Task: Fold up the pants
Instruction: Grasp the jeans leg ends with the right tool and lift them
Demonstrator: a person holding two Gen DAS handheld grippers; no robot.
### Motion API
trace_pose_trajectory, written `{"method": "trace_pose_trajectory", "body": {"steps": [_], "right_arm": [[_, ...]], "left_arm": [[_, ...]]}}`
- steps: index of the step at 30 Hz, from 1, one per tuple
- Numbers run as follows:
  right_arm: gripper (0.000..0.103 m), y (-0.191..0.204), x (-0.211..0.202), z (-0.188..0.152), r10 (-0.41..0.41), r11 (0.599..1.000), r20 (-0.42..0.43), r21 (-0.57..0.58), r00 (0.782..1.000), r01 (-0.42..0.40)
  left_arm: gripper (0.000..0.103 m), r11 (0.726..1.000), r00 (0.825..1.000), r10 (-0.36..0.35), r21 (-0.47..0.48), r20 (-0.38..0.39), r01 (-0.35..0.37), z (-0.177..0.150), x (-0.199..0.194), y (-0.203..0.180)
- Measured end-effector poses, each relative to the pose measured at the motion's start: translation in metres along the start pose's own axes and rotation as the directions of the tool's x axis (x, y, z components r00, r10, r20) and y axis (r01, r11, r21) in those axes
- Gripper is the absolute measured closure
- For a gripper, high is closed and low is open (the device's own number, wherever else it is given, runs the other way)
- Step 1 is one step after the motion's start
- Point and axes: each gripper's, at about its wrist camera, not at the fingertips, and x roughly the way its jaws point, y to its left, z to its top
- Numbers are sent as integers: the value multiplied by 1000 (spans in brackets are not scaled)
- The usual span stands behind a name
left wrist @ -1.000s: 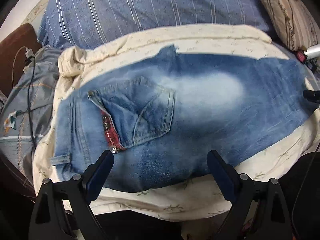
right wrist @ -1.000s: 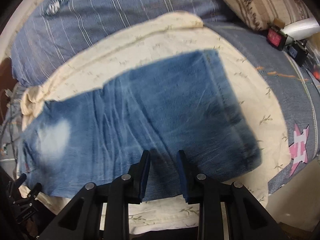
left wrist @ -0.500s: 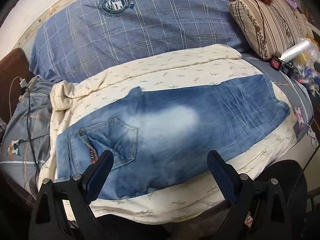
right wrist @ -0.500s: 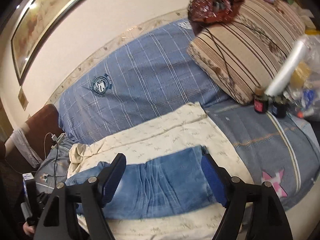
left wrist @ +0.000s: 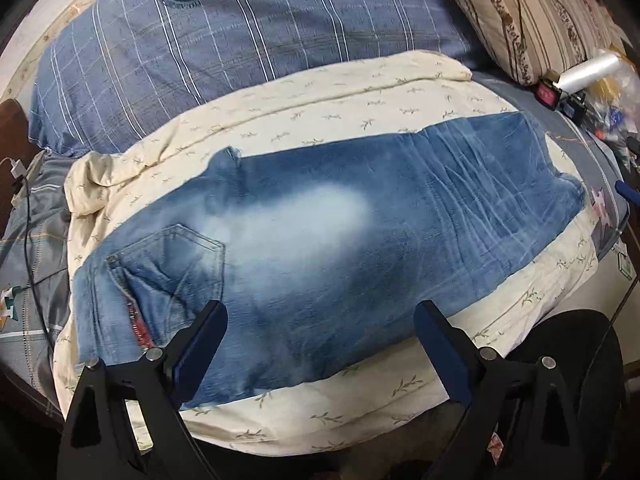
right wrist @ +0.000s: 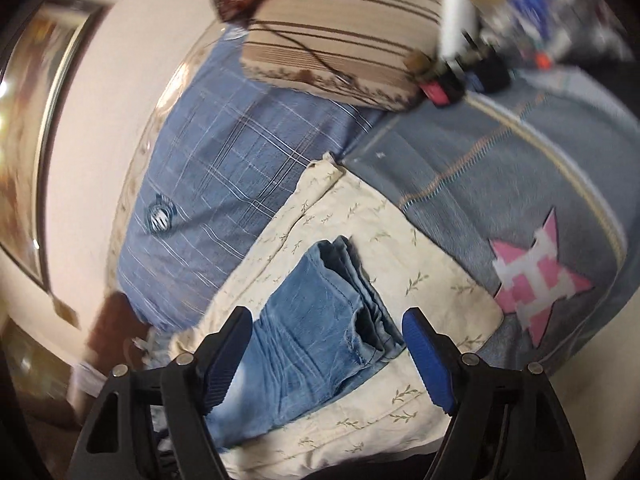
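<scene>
Blue jeans point(left wrist: 320, 236) lie flat, folded lengthwise, on a cream sheet point(left wrist: 360, 92) on a bed, waist and back pocket point(left wrist: 172, 264) at the left, leg ends at the right. My left gripper point(left wrist: 320, 332) is open and empty, hovering over the near edge of the jeans. In the right wrist view the leg ends point(right wrist: 340, 304) of the jeans lie stacked on the cream sheet point(right wrist: 420, 292). My right gripper point(right wrist: 328, 344) is open and empty, above the leg ends.
A blue plaid pillow point(left wrist: 240, 40) lies behind the sheet. A striped brown cushion point(left wrist: 532, 12) and small bottles and clutter point(left wrist: 576, 88) sit at the far right. A cable point(left wrist: 28, 208) runs along the left. A grey cover with a pink star patch point(right wrist: 536, 284) lies right.
My right gripper opened, let go of the jeans, lifted and swung toward the leg ends. My left gripper pulled back from the jeans and stayed open.
</scene>
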Motion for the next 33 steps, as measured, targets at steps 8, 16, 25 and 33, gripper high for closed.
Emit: {"method": "trace_pose_trajectory", "body": {"steps": [8,16,25,33], "right_arm": [[35,-6,52,-3,3,1000,-125,11,992,-1],[35,-11,92,9,-101,994,-200,-61,974,91],[51,-9,120,18,-135,987,-284,-123,949,104],[64,-3,126,19,-154,979,-348,-177,925,97]], "left_arm": [[8,999,1000,-6,51,11,6,16,8,-21],[8,998,999,8,64,-42,-5,25,39,-33],[9,996,998,-12,87,-66,18,39,67,-52],[8,996,995,-25,85,-95,33,39,84,-57]]}}
